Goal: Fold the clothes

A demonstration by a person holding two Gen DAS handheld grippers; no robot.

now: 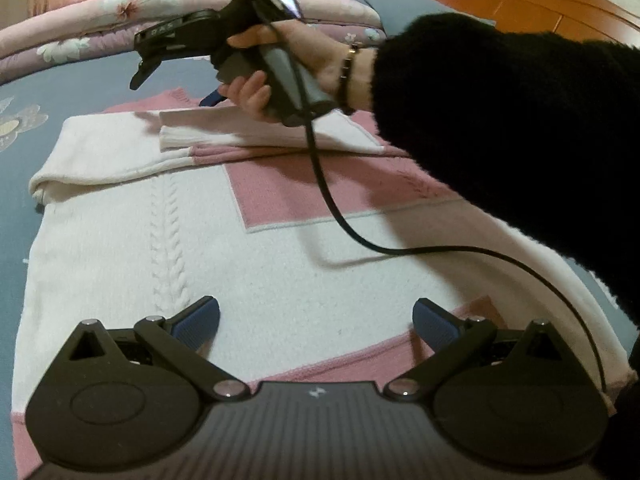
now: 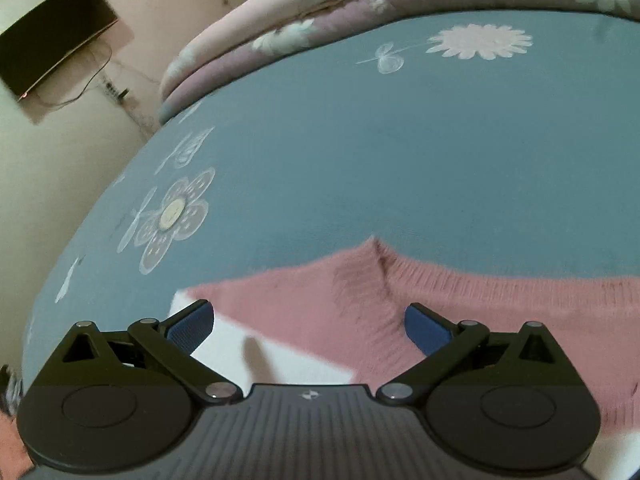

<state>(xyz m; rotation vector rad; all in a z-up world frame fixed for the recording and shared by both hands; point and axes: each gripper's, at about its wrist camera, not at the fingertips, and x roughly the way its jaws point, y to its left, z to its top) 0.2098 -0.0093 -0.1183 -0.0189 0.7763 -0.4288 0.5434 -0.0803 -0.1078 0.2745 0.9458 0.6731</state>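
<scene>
A: Nearest?
B: The left tool (image 1: 316,322), fingers spread wide and holding nothing, hangs over the white-and-pink sweater (image 1: 256,248) lying flat on the blue bed sheet (image 1: 80,80).
A: And beyond it?
B: Both sleeves lie folded across the chest. The right tool (image 2: 308,326), likewise spread and empty, is above the pink collar (image 2: 376,268); a quilt (image 2: 320,20) is bunched behind.

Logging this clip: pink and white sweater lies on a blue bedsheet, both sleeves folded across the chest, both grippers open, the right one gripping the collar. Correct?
Not quite. The right gripper grips nothing: the right wrist view shows its jaws spread apart above the pink collar. The sweater, bedsheet, folded sleeves and open left gripper are right.
</scene>
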